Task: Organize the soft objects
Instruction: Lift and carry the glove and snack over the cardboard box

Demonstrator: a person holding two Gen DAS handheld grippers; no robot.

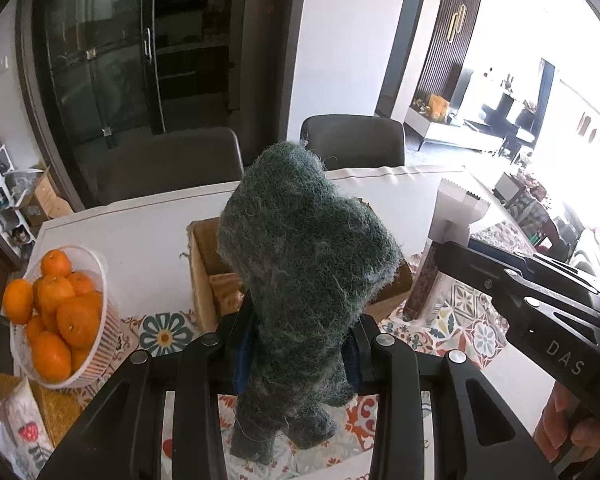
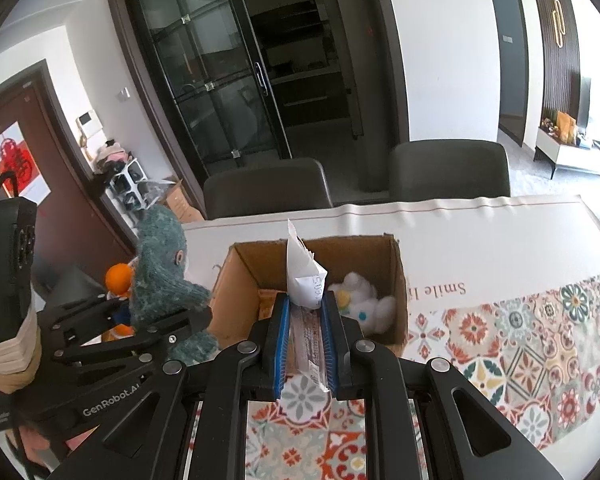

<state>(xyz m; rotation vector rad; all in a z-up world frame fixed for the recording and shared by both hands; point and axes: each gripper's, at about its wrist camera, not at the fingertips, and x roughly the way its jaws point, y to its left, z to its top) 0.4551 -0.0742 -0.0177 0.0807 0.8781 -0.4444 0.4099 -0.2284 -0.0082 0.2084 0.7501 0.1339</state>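
Observation:
My left gripper (image 1: 300, 344) is shut on a dark green knitted soft toy (image 1: 304, 264) and holds it upright above the table, just in front of an open cardboard box (image 1: 204, 264). The toy also shows in the right wrist view (image 2: 160, 276), left of the box (image 2: 396, 272). My right gripper (image 2: 306, 320) is shut on a clear snack packet with a white crimped top (image 2: 306, 280), held over the box's near edge. The packet shows in the left wrist view (image 1: 452, 220). A white plush toy (image 2: 364, 304) lies inside the box.
A white basket (image 1: 100, 344) of oranges (image 1: 68, 320) stands at the table's left. The table has a patterned cloth (image 2: 520, 340) and a white strip (image 2: 460, 232). Two dark chairs (image 2: 448, 168) stand behind it. A small printed pillow (image 1: 20, 420) lies at the near left.

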